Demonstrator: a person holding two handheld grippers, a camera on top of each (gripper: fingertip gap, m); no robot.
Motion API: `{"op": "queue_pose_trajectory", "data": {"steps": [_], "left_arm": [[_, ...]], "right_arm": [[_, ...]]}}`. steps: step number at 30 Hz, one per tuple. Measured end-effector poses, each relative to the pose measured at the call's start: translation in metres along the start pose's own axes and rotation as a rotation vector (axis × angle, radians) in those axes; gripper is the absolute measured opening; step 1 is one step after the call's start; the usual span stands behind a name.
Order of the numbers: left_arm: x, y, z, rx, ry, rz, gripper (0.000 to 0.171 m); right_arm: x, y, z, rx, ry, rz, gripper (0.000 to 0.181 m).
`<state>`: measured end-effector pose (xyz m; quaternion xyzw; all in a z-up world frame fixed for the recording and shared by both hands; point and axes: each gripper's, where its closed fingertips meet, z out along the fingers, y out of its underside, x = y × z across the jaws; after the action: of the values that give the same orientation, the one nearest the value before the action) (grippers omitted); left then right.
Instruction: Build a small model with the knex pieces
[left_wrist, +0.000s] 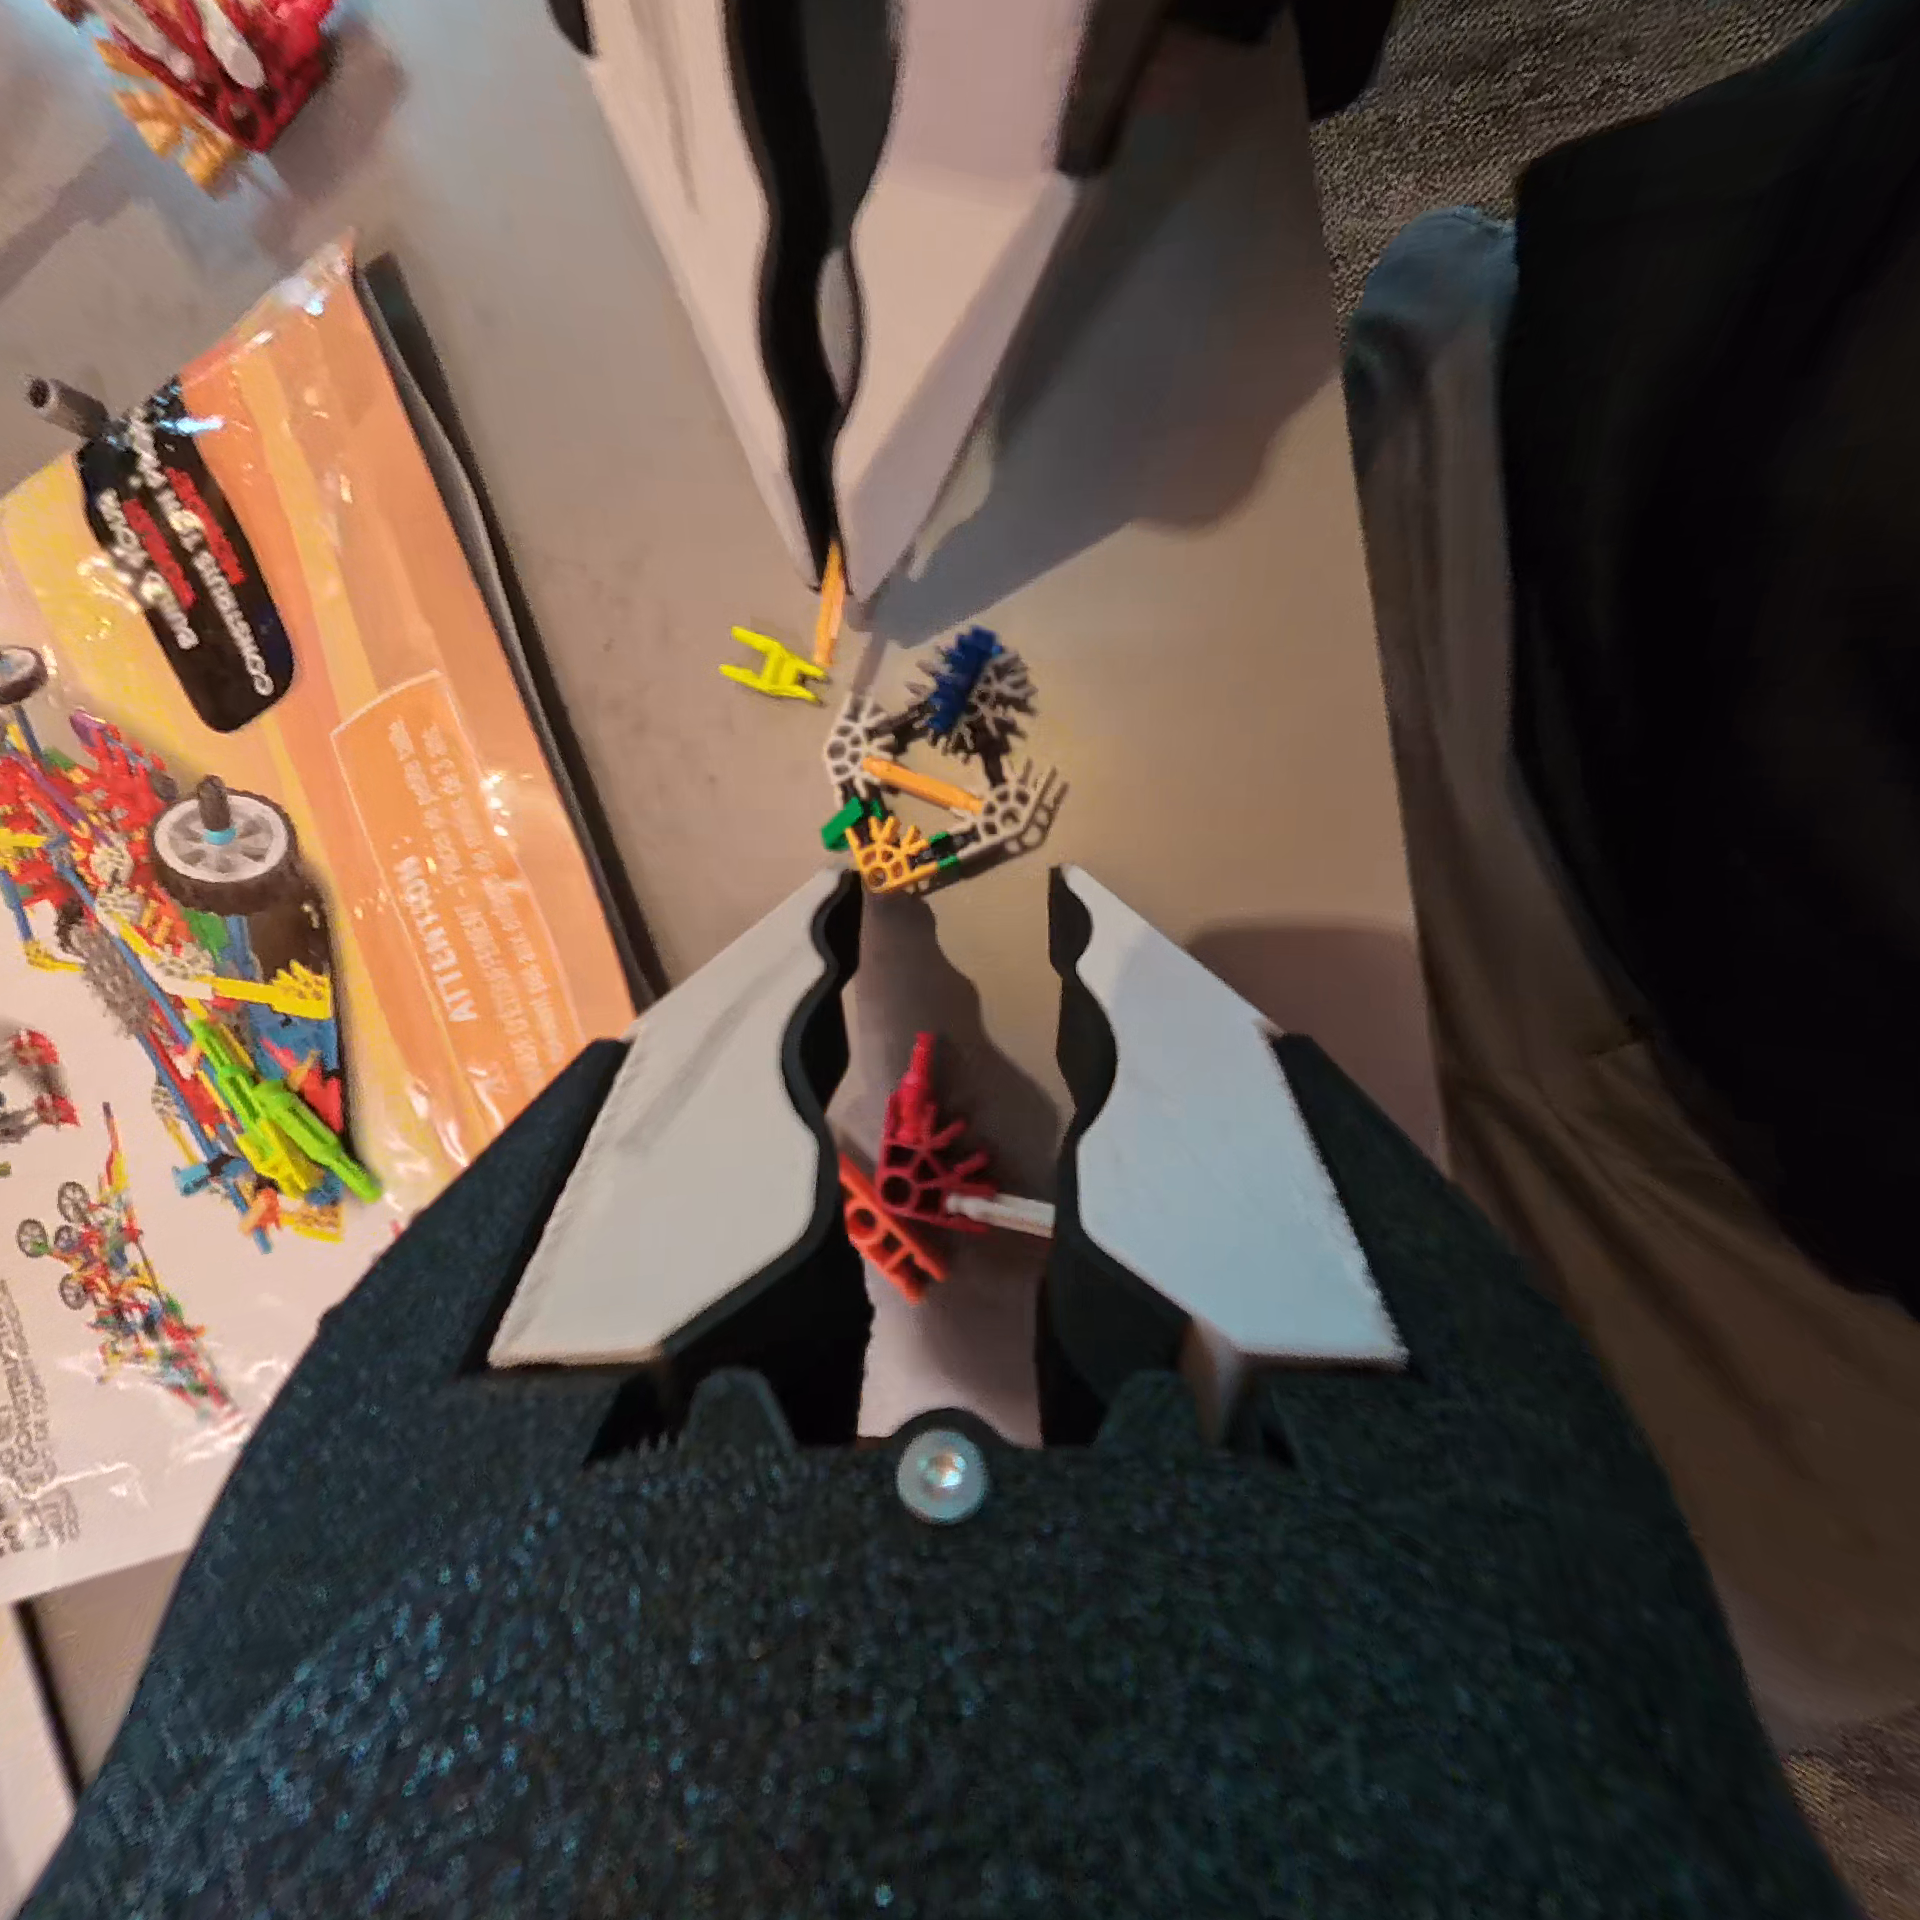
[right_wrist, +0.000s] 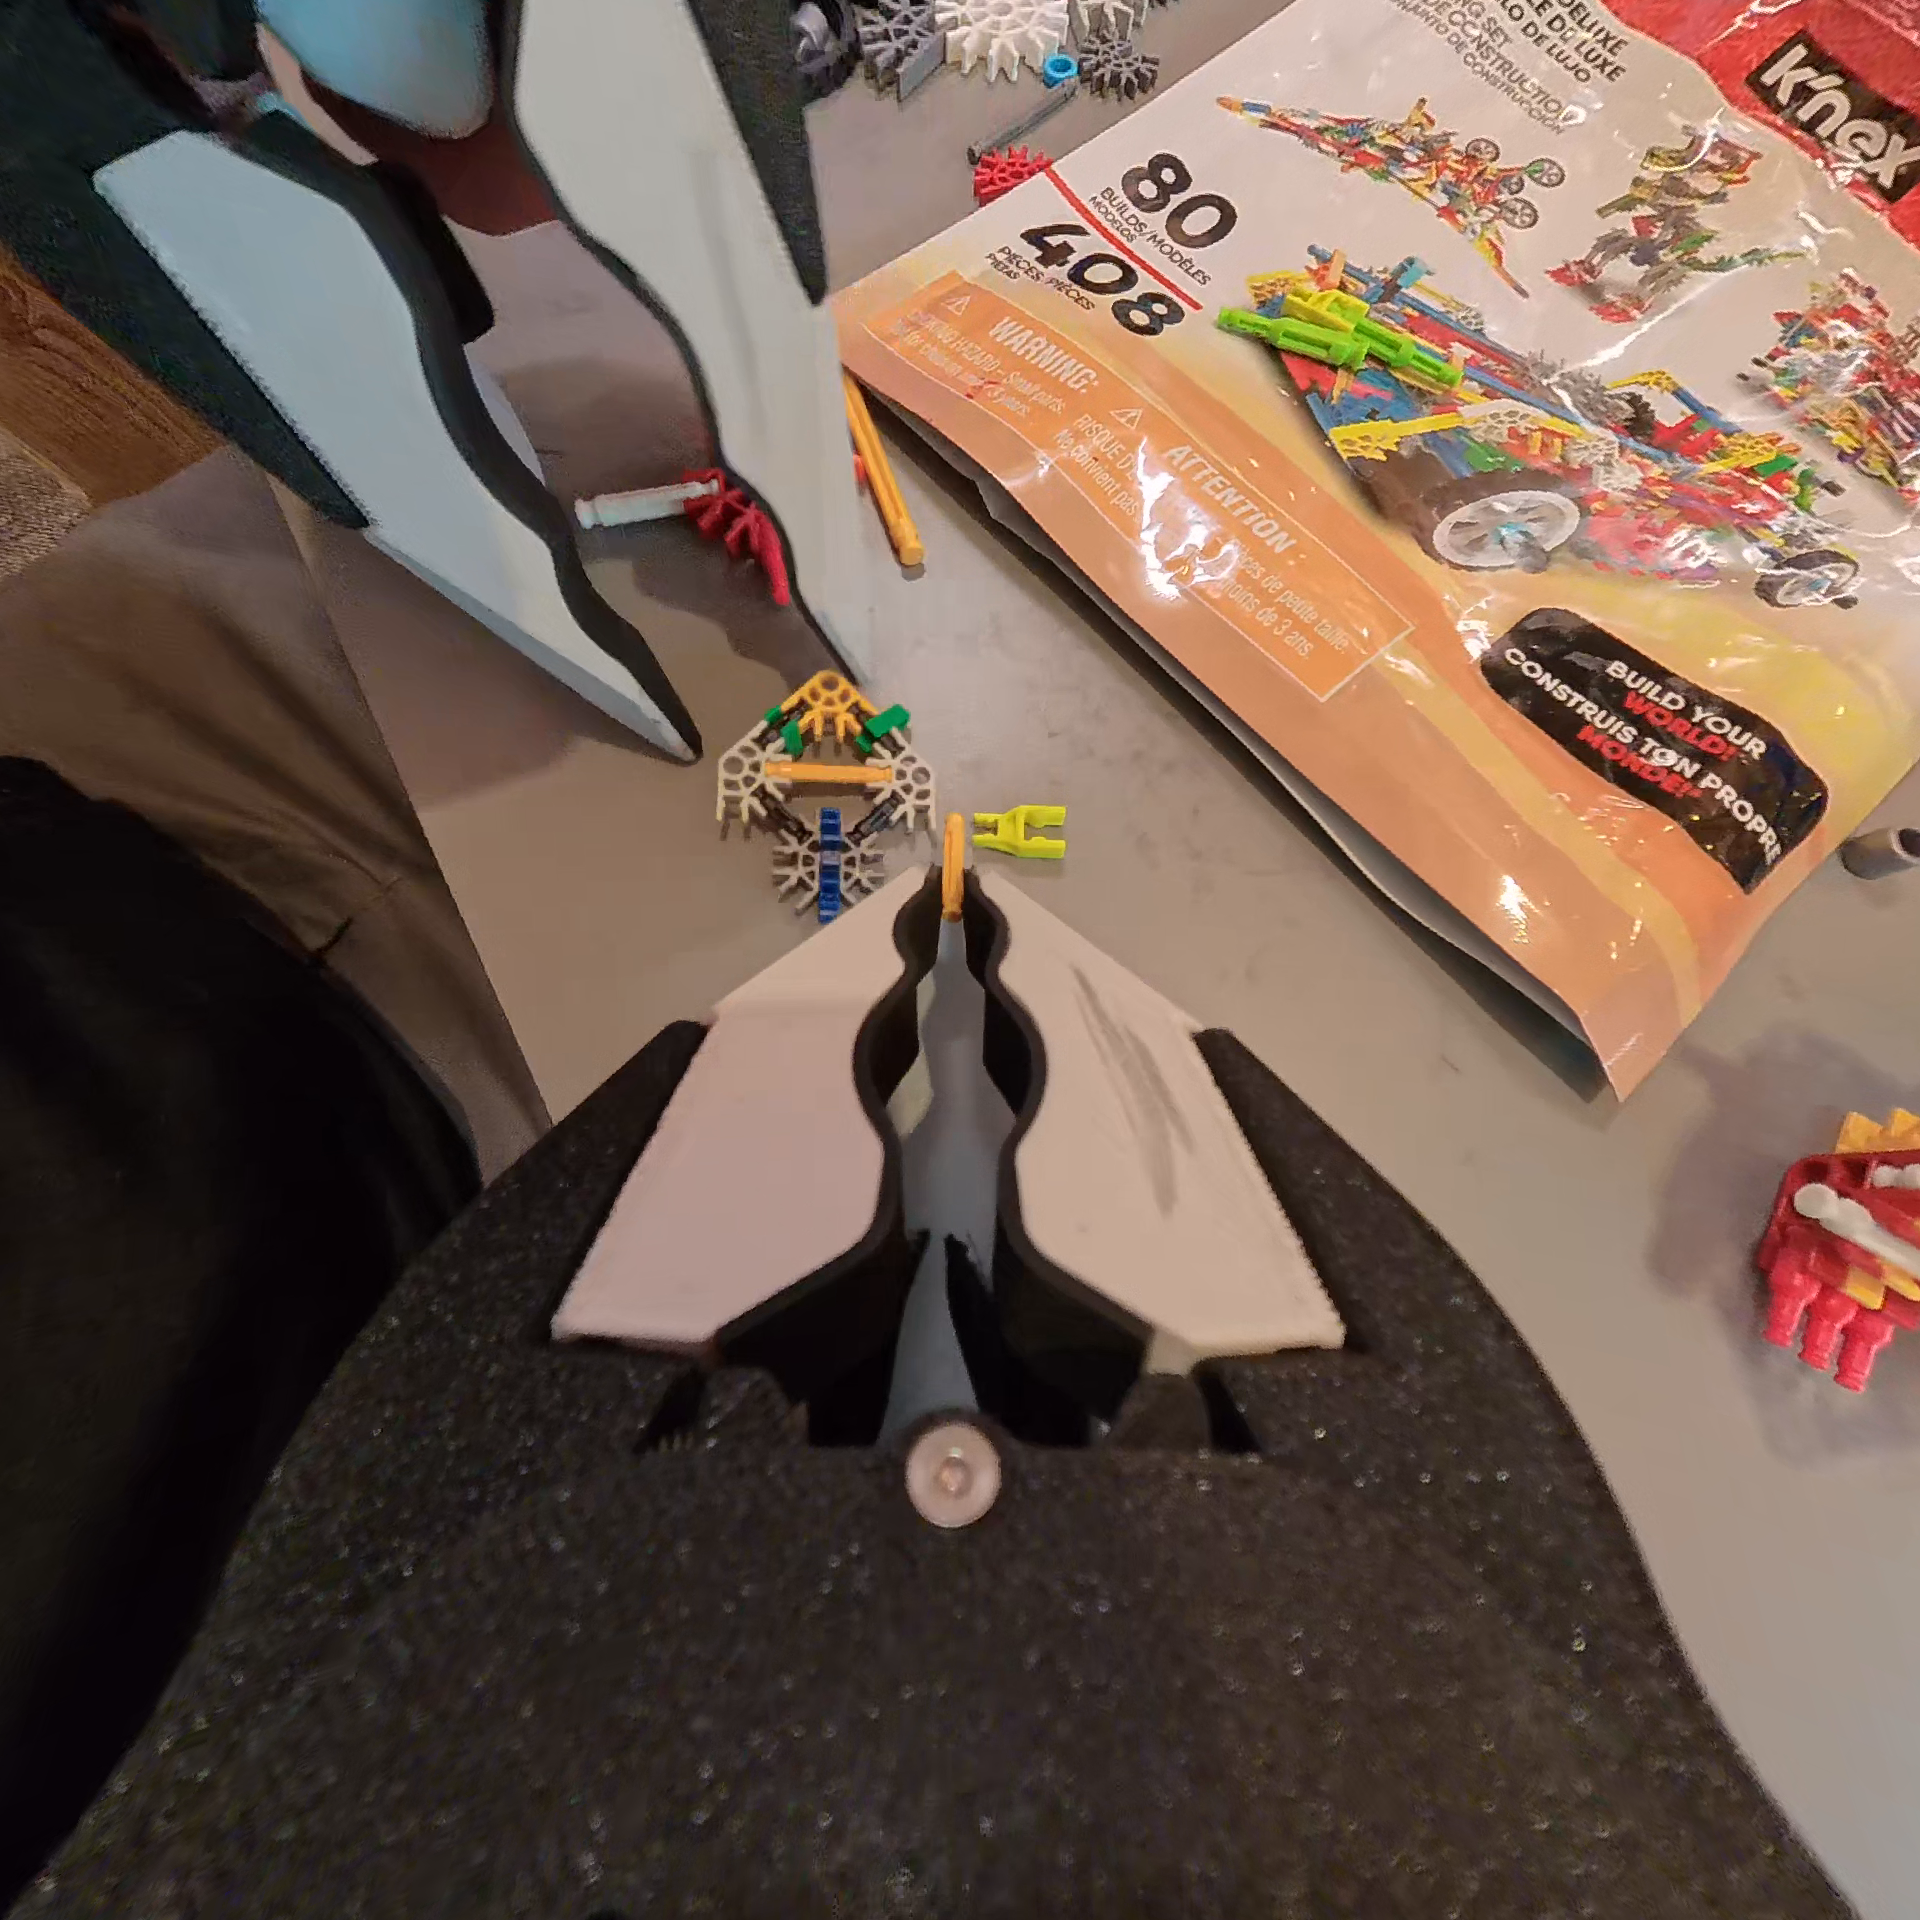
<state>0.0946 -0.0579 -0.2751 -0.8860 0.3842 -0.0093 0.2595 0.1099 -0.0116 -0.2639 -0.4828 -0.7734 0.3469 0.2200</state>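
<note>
While empty, printed bag (right_wrist: 1403, 540) flat on table (right_wrist: 1195, 1039)

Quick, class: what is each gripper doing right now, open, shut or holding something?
Left gripper: open, holding nothing, above the small model.
Right gripper: shut on an orange rod.

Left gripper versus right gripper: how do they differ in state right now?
The left gripper is open and holds nothing; the right gripper is shut on a yellow-orange rod. The left hangs over a red connector cluster; the right sits beside a yellow-green clip. Both point at the small assembly on the table.
</note>
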Motion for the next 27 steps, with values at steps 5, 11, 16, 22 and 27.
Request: {"op": "queue_pose_trajectory", "data": {"steps": [5,11,16,22,27], "left_arm": [[-0.001,0.002,-0.011,0.009,-0.079,-0.011,0.035],[0.000,-0.019,-0.016,0.125,-0.106,0.058,0.031],[0.001,-0.014,-0.002,0.060,-0.101,0.136,0.030],[0.004,-0.012,0.004,0.060,-0.059,0.139,0.029],[0.005,-0.013,0.006,0.062,-0.046,0.135,0.024]], "right_arm": [[-0.003,-0.001,-0.001,0.011,-0.019,-0.009,0.000],[-0.005,0.000,0.004,-0.020,-0.034,-0.029,0.000],[-0.006,0.003,0.009,-0.055,-0.039,-0.039,0.000],[-0.007,0.002,0.011,-0.062,-0.049,-0.045,0.000],[-0.007,0.002,0.013,-0.070,-0.047,-0.054,0.000]]}}
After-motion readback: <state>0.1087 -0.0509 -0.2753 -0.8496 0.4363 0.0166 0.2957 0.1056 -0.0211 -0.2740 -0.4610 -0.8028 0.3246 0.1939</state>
